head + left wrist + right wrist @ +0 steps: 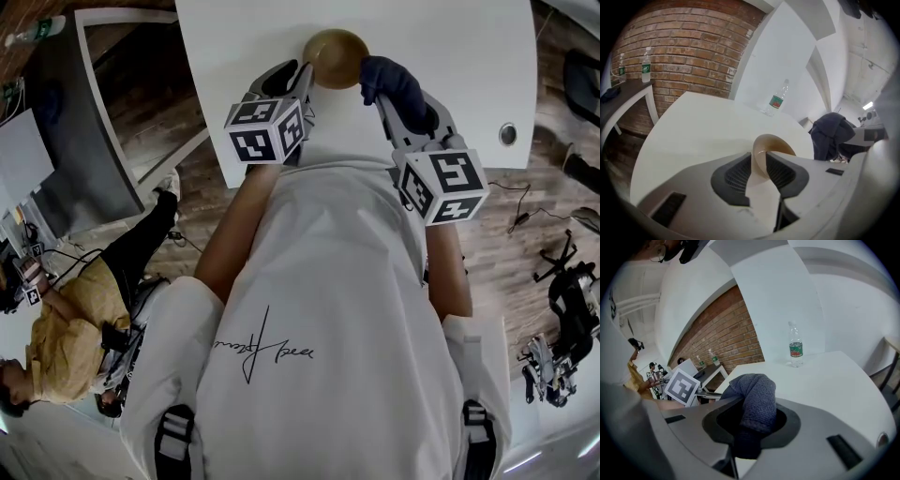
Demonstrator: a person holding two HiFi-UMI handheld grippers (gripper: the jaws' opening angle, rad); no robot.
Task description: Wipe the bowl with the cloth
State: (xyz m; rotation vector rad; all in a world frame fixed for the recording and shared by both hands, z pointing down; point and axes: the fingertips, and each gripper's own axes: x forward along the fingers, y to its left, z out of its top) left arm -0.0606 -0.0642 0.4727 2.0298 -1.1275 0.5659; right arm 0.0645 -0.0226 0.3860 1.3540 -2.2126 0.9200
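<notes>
A tan bowl sits on the white table near its far edge. My left gripper is at the bowl's left rim. In the left gripper view the bowl stands on edge between the dark pads, and the left gripper is open around that rim. A dark blue cloth bulges from my right gripper, just right of the bowl. The right gripper view shows the right gripper shut on the cloth, which folds up over the jaws.
A clear water bottle with a green label stands on the table beyond the bowl. A round cable hole is at the table's right. A dark side desk with bottles stands at the left, near a seated person.
</notes>
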